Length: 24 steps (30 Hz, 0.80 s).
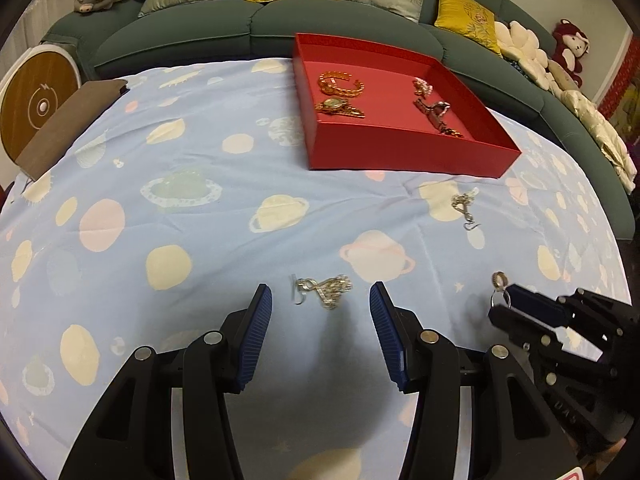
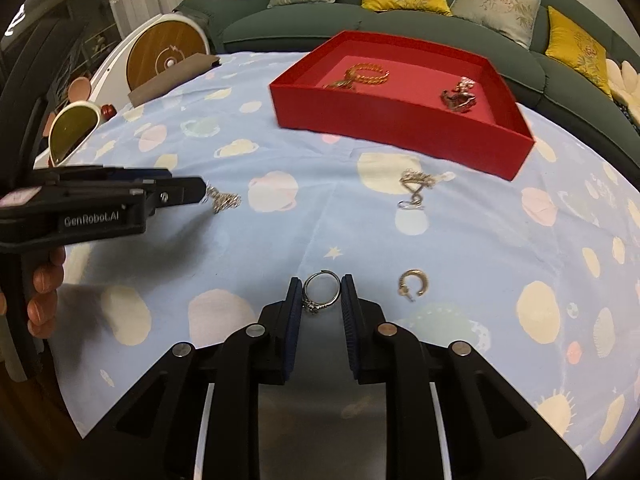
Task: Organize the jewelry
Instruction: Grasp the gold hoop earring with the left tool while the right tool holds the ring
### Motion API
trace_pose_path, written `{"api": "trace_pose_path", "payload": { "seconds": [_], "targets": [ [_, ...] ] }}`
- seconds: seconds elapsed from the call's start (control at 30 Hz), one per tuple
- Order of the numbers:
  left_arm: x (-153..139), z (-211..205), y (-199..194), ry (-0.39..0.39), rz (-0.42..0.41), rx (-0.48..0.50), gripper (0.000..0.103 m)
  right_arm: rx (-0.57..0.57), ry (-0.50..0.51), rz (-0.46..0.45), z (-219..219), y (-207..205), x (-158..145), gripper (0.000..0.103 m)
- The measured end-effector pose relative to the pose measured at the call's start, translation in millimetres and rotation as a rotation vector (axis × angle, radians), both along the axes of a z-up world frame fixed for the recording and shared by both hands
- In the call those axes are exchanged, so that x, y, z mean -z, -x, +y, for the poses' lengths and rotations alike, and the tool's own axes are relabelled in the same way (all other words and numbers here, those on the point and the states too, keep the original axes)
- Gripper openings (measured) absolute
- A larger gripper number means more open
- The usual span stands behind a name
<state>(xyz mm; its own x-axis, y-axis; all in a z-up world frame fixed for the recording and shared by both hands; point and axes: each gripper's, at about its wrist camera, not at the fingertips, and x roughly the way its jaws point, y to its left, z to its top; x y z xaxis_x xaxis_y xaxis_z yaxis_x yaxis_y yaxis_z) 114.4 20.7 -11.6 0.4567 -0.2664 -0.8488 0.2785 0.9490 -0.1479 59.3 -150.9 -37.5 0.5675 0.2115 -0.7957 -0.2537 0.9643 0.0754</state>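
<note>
From the left wrist camera we see a table under a pale blue cloth printed with cream and pink planets [image 1: 192,216], and behind it a dark green sofa [image 1: 248,24] lined with yellow and grey-green cushions. An open red cardboard tray [image 1: 412,152] sits at the far side of the cloth, with gold bracelets and a watch [image 1: 340,96] lying in it. A tangled silver chain necklace [image 1: 326,290] lies on the cloth just ahead of the left gripper [image 1: 320,304], whose blue-padded jaws stand apart with nothing between them. A second silver chain [image 1: 464,206] lies nearer the tray. At the right edge, the right gripper [image 1: 500,300] comes in from the side with a ring pinched at its tip.

From the right wrist camera we look down along the right gripper [image 2: 321,292]. Its jaws are clamped on a thin silver ring with a small stone setting [image 2: 320,292], one pad on each side of the band, above the cloth. A gold open hoop earring [image 2: 414,284] lies on the cloth just to the right. On the left, fingers of a hand [image 2: 44,292] wrap the handle of the left gripper, which points level across the picture toward the tangled necklace.
</note>
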Motion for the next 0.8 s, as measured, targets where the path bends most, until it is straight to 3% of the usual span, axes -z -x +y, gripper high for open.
{"api": "trace_pose_path", "payload": {
  "seconds": [0.27,0.5,0.67,0.8],
  "targets": [
    [3,-76,14,0.015,0.019,0.149,0.049,0.176,-0.016,-0.042,-68,-11,-21,0.019],
    [15,-137,19,0.009,0.031,0.221,0.049,0.211,-0.03,-0.046,-93,1,-21,0.019],
    [27,-159,22,-0.02,0.003,0.231,0.048,0.225,-0.049,-0.034,-106,11,-18,0.019],
    [28,-166,23,-0.043,-0.027,0.227,0.034,0.234,-0.053,-0.038,-117,17,-19,0.019]
  ]
}}
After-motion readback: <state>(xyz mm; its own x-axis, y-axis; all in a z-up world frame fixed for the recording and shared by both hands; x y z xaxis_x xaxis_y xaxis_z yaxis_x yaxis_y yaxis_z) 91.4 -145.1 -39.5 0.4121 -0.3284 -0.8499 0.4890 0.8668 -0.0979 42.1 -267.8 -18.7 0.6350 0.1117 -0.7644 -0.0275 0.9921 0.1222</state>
